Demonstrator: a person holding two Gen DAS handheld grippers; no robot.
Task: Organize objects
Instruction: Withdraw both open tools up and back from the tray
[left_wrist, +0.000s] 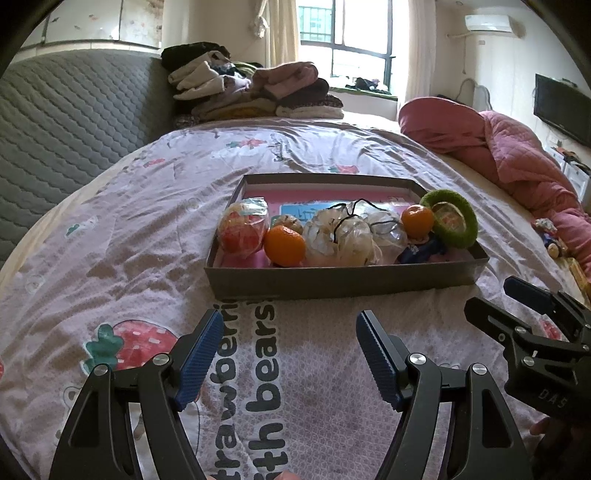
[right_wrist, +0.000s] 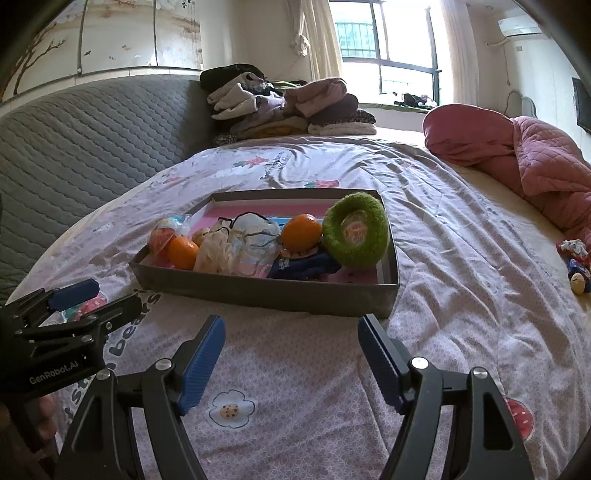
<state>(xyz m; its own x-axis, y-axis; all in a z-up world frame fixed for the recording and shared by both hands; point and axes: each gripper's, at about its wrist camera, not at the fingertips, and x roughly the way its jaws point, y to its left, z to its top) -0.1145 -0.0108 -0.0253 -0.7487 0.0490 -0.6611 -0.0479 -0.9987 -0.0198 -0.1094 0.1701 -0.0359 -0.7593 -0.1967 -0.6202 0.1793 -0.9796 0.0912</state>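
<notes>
Two grippers hover over the bed, both with jaws spread and nothing between them. Ahead of you, mid-bed, sits the box, its long side running across your view, already holding the green ring at its right end, two oranges and some wrapped bundles. Your left gripper faces the box's near wall squarely; your right gripper lines up with its near right corner. Only the right view clearly shows small loose toys lying near the bed's right edge, well apart from the box, so the right hand looks nearer to them.
</notes>
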